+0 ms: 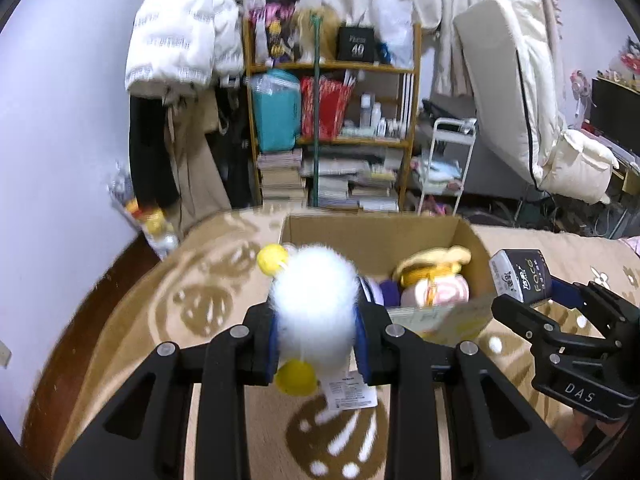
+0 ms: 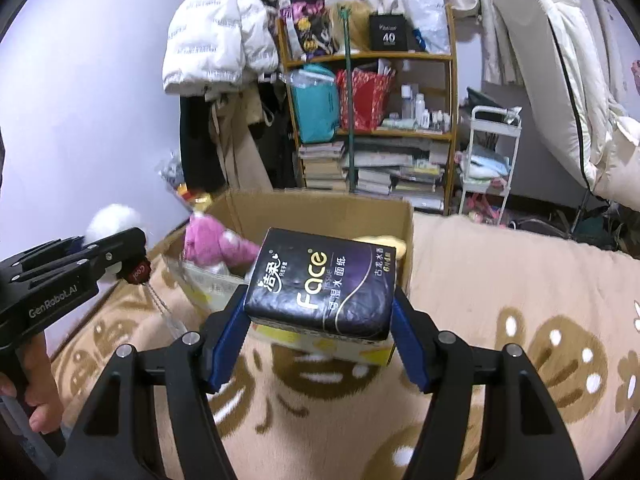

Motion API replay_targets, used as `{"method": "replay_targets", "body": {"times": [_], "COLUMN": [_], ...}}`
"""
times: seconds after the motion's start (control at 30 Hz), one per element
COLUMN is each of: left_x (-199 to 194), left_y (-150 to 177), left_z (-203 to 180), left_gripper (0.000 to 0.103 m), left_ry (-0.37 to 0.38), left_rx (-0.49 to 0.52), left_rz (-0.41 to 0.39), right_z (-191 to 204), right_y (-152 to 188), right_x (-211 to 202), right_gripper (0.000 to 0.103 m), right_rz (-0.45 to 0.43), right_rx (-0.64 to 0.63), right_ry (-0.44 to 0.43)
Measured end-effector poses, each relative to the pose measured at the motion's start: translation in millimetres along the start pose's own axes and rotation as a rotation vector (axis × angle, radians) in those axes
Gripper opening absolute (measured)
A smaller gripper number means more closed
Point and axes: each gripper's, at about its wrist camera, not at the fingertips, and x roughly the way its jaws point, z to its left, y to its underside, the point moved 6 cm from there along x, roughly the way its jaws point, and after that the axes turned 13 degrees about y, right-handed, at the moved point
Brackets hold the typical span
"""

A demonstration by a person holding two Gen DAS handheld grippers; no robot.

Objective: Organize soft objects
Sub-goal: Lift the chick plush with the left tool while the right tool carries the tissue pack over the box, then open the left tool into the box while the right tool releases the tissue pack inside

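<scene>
My left gripper (image 1: pixel 316 320) is shut on a fluffy white plush toy (image 1: pixel 316 292) with yellow feet, held just in front of an open cardboard box (image 1: pixel 360 228) on the bed. The box holds a yellow plush (image 1: pixel 432 264), a pink rolled toy (image 1: pixel 436 292) and a pink plush (image 2: pixel 212 244). My right gripper (image 2: pixel 320 320) is shut on a dark tissue pack (image 2: pixel 324 280) marked "Face", held above the box's near edge (image 2: pixel 320 344). The right gripper with its pack (image 1: pixel 520 276) also shows at the right of the left wrist view. The left gripper (image 2: pixel 100 256) shows at the left of the right wrist view.
The box sits on a beige patterned blanket (image 1: pixel 224 296). Behind stand a wooden shelf (image 1: pixel 332 68) full of books and bags, hanging coats (image 1: pixel 180 40), a white cart (image 1: pixel 448 160) and a propped mattress (image 1: pixel 520 80). A purple wall (image 1: pixel 60 120) lies left.
</scene>
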Motion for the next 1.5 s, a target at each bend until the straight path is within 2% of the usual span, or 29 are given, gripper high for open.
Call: {"method": "replay_targets", "body": {"times": [0.2, 0.47, 0.57, 0.73, 1.0, 1.2, 1.33, 1.47, 1.5], "left_x": [-1, -5, -2, 10, 60, 91, 101, 102, 100], "left_y": [-29, -65, -76, -82, -59, -31, -22, -16, -15], "left_z": [-9, -12, -16, -17, -15, -16, -16, -16, -17], "left_gripper": [0.028, 0.028, 0.028, 0.028, 0.028, 0.030, 0.030, 0.050, 0.052], "left_ry": [-0.008, -0.004, 0.012, 0.045, 0.071, 0.078, 0.065, 0.044, 0.034], "left_rx": [0.068, 0.110, 0.138, 0.130, 0.100, 0.118, 0.132, 0.145, 0.153], "left_rz": [-0.051, -0.124, -0.137, -0.147, -0.057, 0.038, 0.069, 0.086, 0.082], "right_z": [-6, -8, -10, -12, -12, -11, -9, -12, -13], "right_y": [-24, -57, -63, -64, -56, -38, -26, -22, -22], "right_x": [-2, 2, 9, 23, 44, 66, 77, 81, 82], "right_gripper": [0.071, 0.071, 0.071, 0.071, 0.071, 0.071, 0.071, 0.072, 0.073], "right_rz": [-0.045, -0.110, -0.114, -0.101, -0.076, -0.007, 0.032, 0.060, 0.061], "right_rx": [0.007, 0.005, 0.025, 0.063, 0.054, 0.036, 0.010, 0.031, 0.035], "right_ry": [0.000, -0.001, -0.008, -0.022, -0.028, -0.027, -0.025, -0.051, -0.048]}}
